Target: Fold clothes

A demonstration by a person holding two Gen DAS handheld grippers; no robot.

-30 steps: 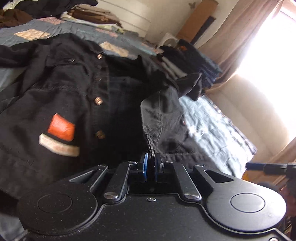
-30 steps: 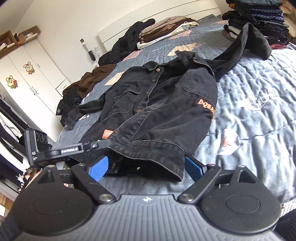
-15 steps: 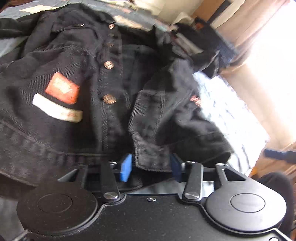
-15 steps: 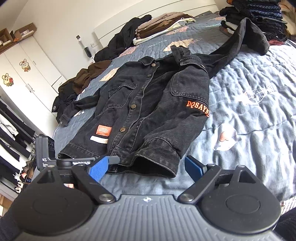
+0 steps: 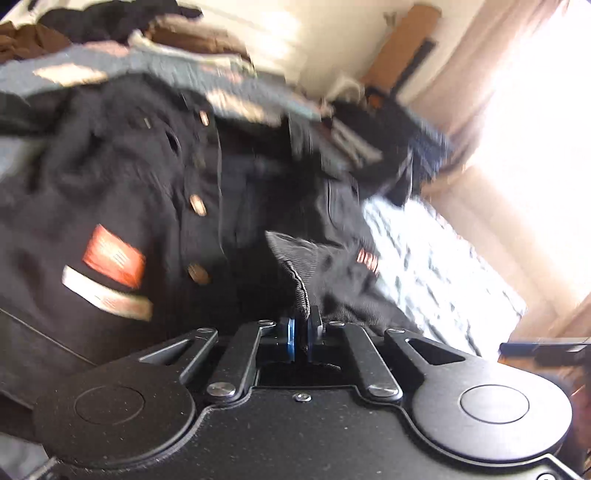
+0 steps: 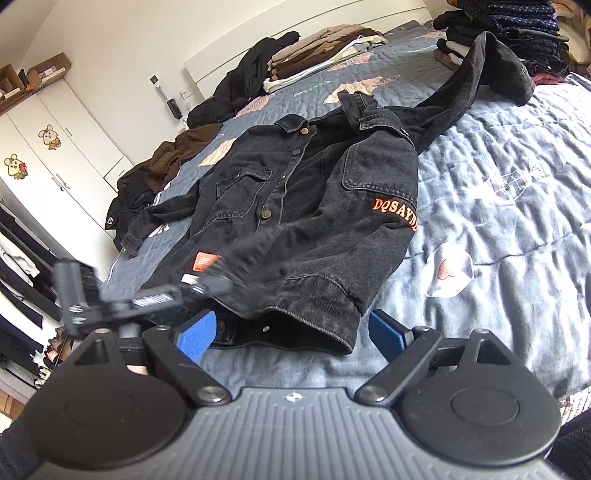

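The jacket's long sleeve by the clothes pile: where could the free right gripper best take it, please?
Probably at the sleeve's cuff, coming from above: it is the thick free end, draped against the folded pile. The right gripper is open, away from it.

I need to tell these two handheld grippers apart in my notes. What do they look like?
The left gripper has an all-black, grainy body with two round discs, black linkage bars, silver screws and blue pads. The right gripper has a grey ribbed middle panel between black discs, black linkage bars and bigger blue ridged pads. No cables show.
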